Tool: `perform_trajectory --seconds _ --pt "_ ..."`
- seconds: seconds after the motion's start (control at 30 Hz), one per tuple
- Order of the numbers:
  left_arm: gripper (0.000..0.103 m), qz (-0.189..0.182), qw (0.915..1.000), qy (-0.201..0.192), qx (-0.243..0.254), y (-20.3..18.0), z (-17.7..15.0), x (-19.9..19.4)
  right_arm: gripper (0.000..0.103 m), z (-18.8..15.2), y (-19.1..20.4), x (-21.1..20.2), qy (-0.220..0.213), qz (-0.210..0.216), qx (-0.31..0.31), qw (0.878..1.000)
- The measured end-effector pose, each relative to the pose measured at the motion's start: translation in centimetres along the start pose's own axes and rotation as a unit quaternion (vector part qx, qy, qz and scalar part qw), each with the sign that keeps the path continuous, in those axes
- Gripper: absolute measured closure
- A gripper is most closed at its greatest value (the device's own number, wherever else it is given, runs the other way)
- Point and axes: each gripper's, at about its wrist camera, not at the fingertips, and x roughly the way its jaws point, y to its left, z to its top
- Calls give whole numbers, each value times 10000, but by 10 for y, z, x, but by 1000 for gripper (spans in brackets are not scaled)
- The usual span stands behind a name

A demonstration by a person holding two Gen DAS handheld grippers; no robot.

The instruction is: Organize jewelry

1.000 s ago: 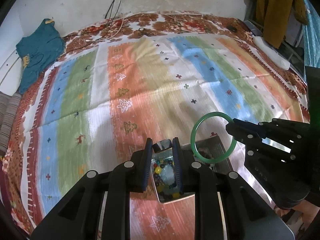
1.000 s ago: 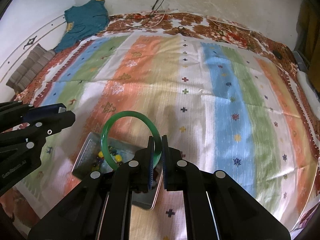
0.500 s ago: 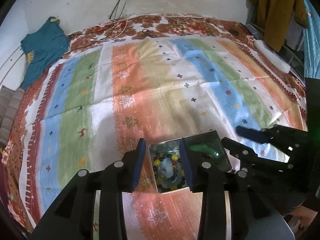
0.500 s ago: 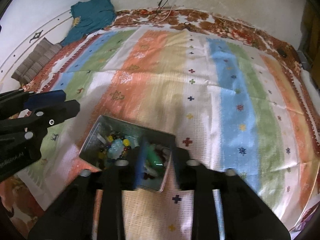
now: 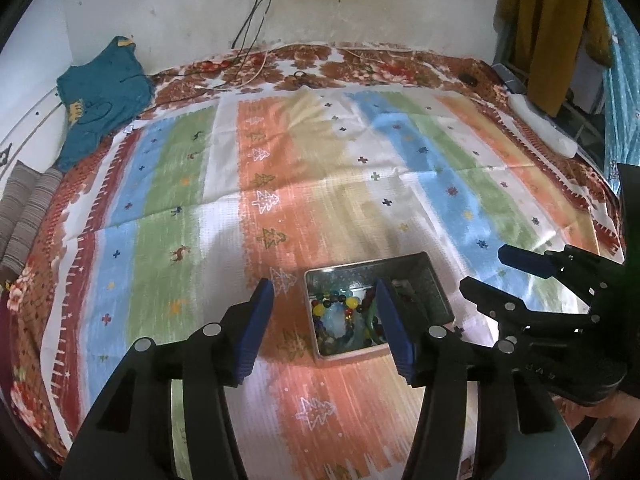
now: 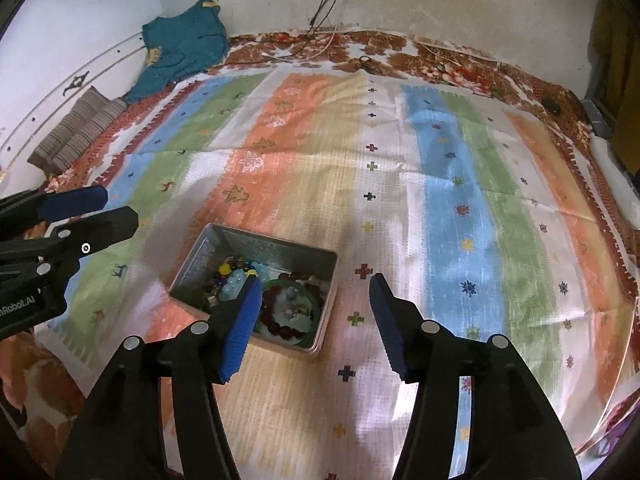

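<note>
The rectangular grey metal tin (image 6: 256, 246) of coloured beads is seen on the striped cloth (image 6: 440, 200). The green glass bangle (image 6: 316, 308) lies inside, beneath the wide-spread, empty right gripper (image 6: 314, 304). The left gripper (image 5: 326, 312) is likewise spread wide and empty.

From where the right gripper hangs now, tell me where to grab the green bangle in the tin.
Grip the green bangle at its rim nearest the tin's right wall, where the band shows bare. Come straight down with the right gripper, one finger inside the ring, one outside: it seems to lie flat on the beads, so a side approach is probably walled off.
</note>
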Motion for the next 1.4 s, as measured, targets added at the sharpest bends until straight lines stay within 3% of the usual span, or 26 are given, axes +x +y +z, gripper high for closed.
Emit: perform_trajectory --seconds 0.27,0.33,0.4,0.53,0.67,0.83,1.4 --pt "47 -38 9999 -89 -40 1 -16 -15 33 -13 -1 -22 -249 164 30 9996" --pt "37 -46 9999 -139 -11 1 -21 -20 31 -17 0 -27 -301 214 2 9993" --pt "36 -68 9998 -163 48 -1 -27 -24 28 -20 1 -32 -343 251 -30 9991" --pt "18 8 9996 -261 138 -5 -36 -32 21 -29 2 -43 -425 344 -58 9985" --pt "6 -79 9991 -397 143 -5 -43 -40 10 -33 2 -51 -559 329 -87 9979" --pt "6 119 9985 -494 189 -5 -51 -44 6 -35 7 -53 -580 342 -158 9976" --pt "6 -58 9986 -530 45 0 -56 -48 6 -42 5 -63 -749 457 -117 9961"
